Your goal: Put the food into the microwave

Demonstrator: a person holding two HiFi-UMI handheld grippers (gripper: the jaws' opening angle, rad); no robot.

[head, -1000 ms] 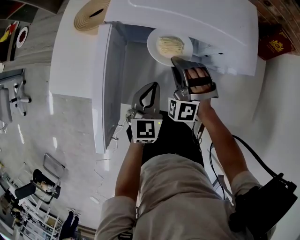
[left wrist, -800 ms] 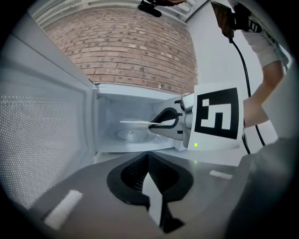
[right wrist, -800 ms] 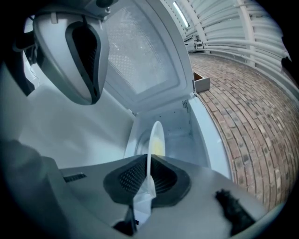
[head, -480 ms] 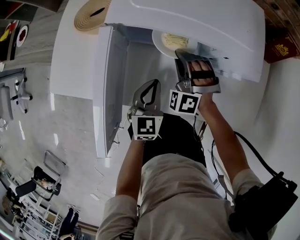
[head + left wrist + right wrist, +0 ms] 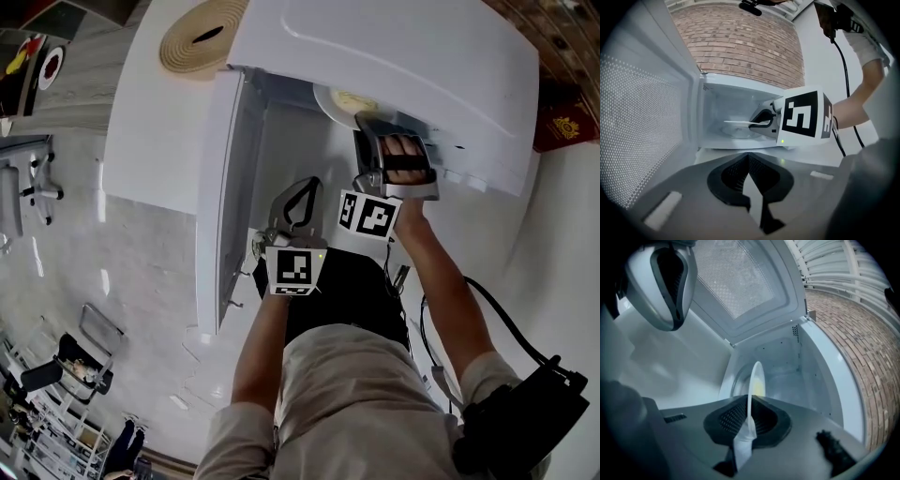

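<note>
2 tongs are in view. The right tongs (image 5: 749,414) are clamped on the rim of a white round plate (image 5: 757,373), which stands edge-on between the pads in the right gripper view and carries pale yellow food (image 5: 759,389). Plate and food are inside the cavity of the boxy white microwave (image 5: 403,56). The left tongs (image 5: 749,161), at 7 o'clock of the right pair in the head view, are closed on nothing, outside the opening. The perforated white door (image 5: 220,187) stands open at 9 o'clock. A round woven tan mat (image 5: 199,37) lies on the white worktop (image 5: 150,122) at 10 o'clock of the microwave.
</note>
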